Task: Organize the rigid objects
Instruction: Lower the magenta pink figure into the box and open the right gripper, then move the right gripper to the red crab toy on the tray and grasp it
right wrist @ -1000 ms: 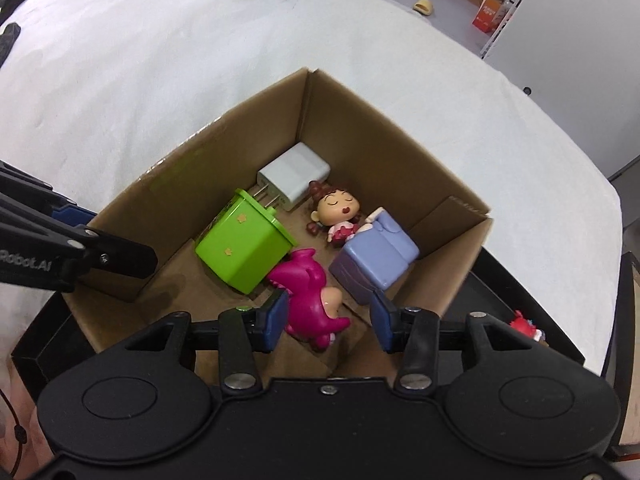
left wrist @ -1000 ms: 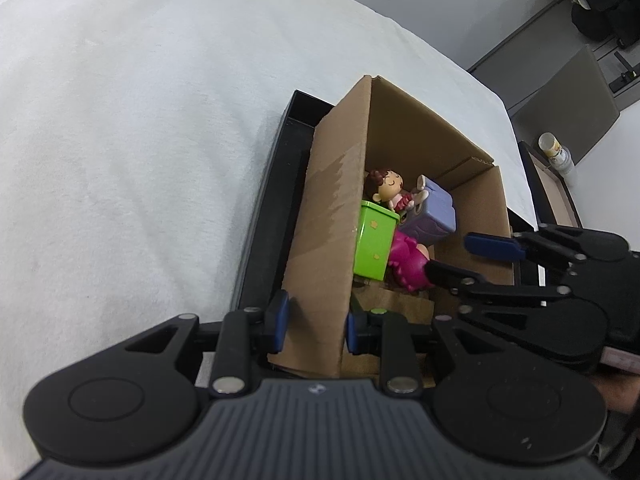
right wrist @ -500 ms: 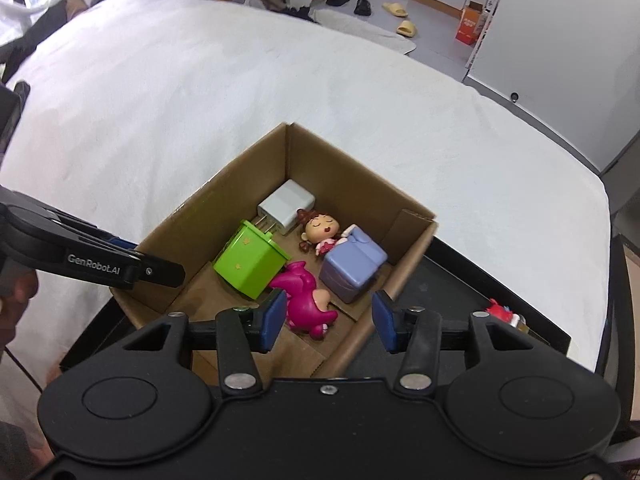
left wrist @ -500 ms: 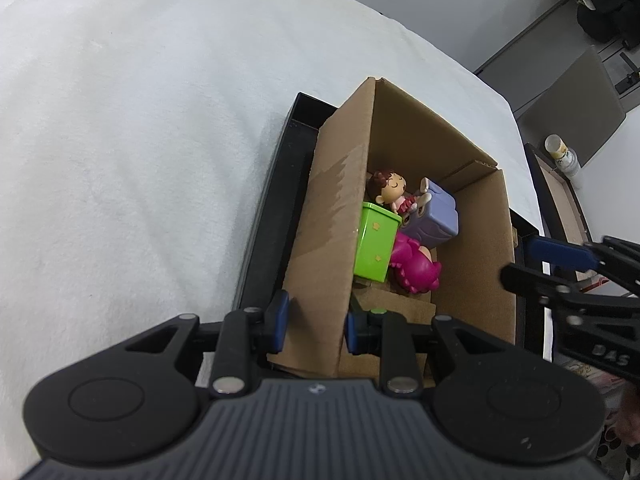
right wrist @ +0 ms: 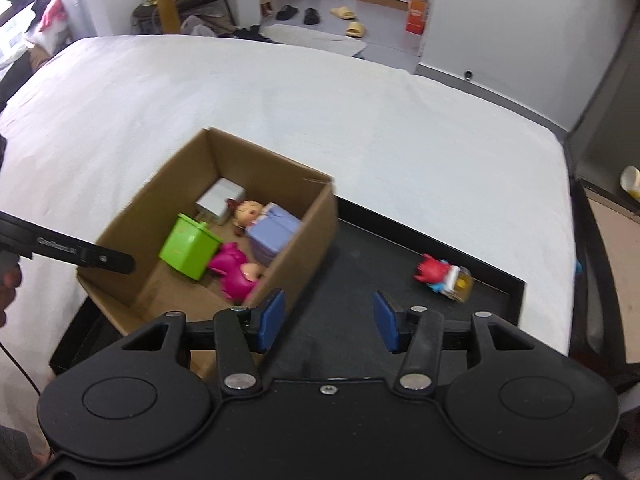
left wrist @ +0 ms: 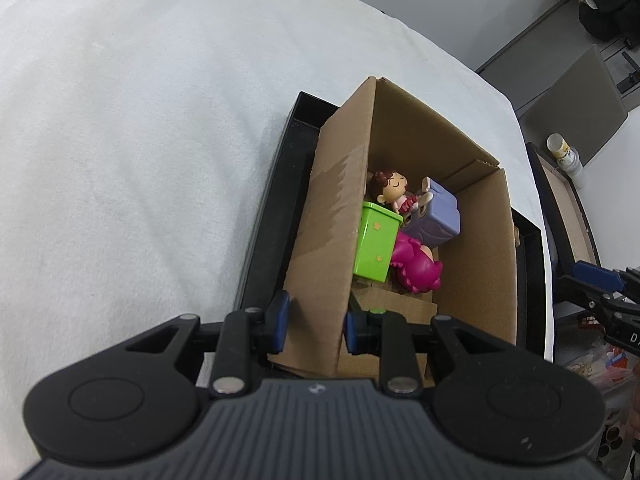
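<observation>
My left gripper [left wrist: 315, 326] is shut on the near left wall of an open cardboard box [left wrist: 332, 208]. The box stands in a black tray [right wrist: 360, 264]. Inside the box [right wrist: 312, 232] lie a green bin toy [right wrist: 190, 246], a magenta toy [right wrist: 234, 274], a doll figure [right wrist: 248, 212], a lavender block [right wrist: 272, 232] and a white charger [right wrist: 220, 200]. My right gripper [right wrist: 329, 322] is open with nothing between its pads, above the tray just right of the box. A small red toy figure [right wrist: 442, 276] lies on the tray's right part.
The tray sits on a table under a white cloth [right wrist: 360, 120]. A second dark-rimmed tray [right wrist: 600, 240] lies past the table's right edge, with a small bottle [left wrist: 562, 152] beyond it. A hand [right wrist: 8, 284] shows at the left edge.
My right gripper has drawn back and up out of the box, now over the bare tray to its right, with its jaws wider. The left gripper keeps its hold and has not moved.
</observation>
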`<state>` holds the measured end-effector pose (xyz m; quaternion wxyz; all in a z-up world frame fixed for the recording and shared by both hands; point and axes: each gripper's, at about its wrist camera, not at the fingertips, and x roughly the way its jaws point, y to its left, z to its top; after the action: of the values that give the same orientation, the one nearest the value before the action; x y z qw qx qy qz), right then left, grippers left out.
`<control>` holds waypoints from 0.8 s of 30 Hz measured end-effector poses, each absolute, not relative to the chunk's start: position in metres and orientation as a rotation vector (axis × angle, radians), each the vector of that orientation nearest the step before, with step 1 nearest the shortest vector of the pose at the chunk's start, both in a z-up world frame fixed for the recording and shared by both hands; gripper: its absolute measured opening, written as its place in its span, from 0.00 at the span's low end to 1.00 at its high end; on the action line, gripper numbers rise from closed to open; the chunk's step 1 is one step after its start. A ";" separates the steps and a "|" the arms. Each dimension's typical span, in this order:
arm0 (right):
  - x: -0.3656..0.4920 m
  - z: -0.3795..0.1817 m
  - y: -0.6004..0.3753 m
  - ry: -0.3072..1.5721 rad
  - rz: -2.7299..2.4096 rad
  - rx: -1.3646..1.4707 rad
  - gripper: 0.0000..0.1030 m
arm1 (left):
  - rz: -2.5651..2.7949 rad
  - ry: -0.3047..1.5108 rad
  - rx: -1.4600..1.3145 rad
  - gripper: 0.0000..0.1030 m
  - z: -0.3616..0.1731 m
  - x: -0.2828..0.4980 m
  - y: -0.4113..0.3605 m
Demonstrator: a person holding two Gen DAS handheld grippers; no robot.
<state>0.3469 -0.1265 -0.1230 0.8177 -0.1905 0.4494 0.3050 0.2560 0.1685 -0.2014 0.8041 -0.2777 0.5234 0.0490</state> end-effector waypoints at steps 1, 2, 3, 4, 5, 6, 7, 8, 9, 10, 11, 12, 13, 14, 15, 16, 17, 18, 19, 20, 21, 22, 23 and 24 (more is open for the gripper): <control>0.348 -0.124 -0.130 0.958 0.643 -0.403 0.49 | 0.105 1.122 -0.594 0.25 -0.201 0.256 0.168; 0.349 -0.124 -0.134 0.961 0.636 -0.399 0.50 | 0.105 1.122 -0.591 0.25 -0.201 0.256 0.168; 0.350 -0.125 -0.138 0.963 0.627 -0.396 0.52 | 0.104 1.122 -0.590 0.25 -0.201 0.256 0.168; 0.352 -0.126 -0.141 0.964 0.618 -0.393 0.52 | 0.104 1.122 -0.589 0.25 -0.201 0.256 0.168; 0.353 -0.128 -0.144 0.965 0.612 -0.389 0.54 | 0.104 1.123 -0.590 0.25 -0.202 0.256 0.168; 0.355 -0.129 -0.148 0.968 0.607 -0.386 0.56 | 0.105 1.124 -0.590 0.25 -0.202 0.256 0.168; 0.357 -0.131 -0.150 0.970 0.603 -0.383 0.58 | 0.105 1.124 -0.590 0.25 -0.202 0.257 0.168; 0.358 -0.133 -0.153 0.971 0.599 -0.379 0.60 | 0.106 1.125 -0.590 0.25 -0.201 0.257 0.168; 0.360 -0.135 -0.155 0.972 0.593 -0.373 0.62 | 0.105 1.125 -0.587 0.25 -0.201 0.257 0.167; 0.362 -0.138 -0.158 0.974 0.587 -0.364 0.63 | 0.105 1.125 -0.584 0.25 -0.201 0.257 0.167; 0.365 -0.141 -0.161 0.978 0.580 -0.351 0.65 | 0.105 1.124 -0.581 0.24 -0.201 0.257 0.167; 0.368 -0.144 -0.163 0.981 0.570 -0.335 0.66 | 0.105 1.124 -0.580 0.24 -0.201 0.257 0.167; 0.372 -0.147 -0.167 0.985 0.557 -0.314 0.67 | 0.106 1.124 -0.579 0.24 -0.201 0.257 0.167; 0.375 -0.151 -0.169 0.991 0.545 -0.291 0.68 | 0.106 1.124 -0.578 0.24 -0.201 0.257 0.167; 0.379 -0.154 -0.172 0.994 0.530 -0.266 0.69 | 0.108 1.124 -0.576 0.24 -0.201 0.257 0.166; 0.381 -0.158 -0.175 0.993 0.511 -0.247 0.69 | 0.109 1.124 -0.575 0.24 -0.201 0.258 0.166; 0.384 -0.162 -0.177 0.992 0.492 -0.233 0.69 | 0.111 1.125 -0.575 0.24 -0.201 0.258 0.166; 0.386 -0.167 -0.179 0.991 0.477 -0.221 0.69 | 0.112 1.127 -0.575 0.24 -0.201 0.258 0.166; 0.389 -0.171 -0.181 0.992 0.465 -0.205 0.69 | 0.112 1.128 -0.574 0.24 -0.201 0.259 0.165; 0.391 -0.175 -0.183 0.996 0.454 -0.184 0.69 | 0.113 1.129 -0.572 0.24 -0.201 0.259 0.165; 0.394 -0.178 -0.185 0.999 0.447 -0.167 0.69 | 0.113 1.130 -0.571 0.24 -0.201 0.259 0.165; 0.396 -0.182 -0.186 0.998 0.439 -0.154 0.69 | 0.113 1.132 -0.570 0.24 -0.201 0.260 0.165; 0.398 -0.185 -0.187 0.994 0.430 -0.143 0.69 | 0.113 1.133 -0.568 0.24 -0.201 0.260 0.166; 0.401 -0.188 -0.188 0.991 0.421 -0.132 0.69 | 0.113 1.133 -0.562 0.24 -0.201 0.260 0.165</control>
<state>0.4006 -0.1878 -0.1879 0.8564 -0.0627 0.4717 0.2004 0.2597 0.1655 -0.2011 0.8051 -0.2625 0.5293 0.0530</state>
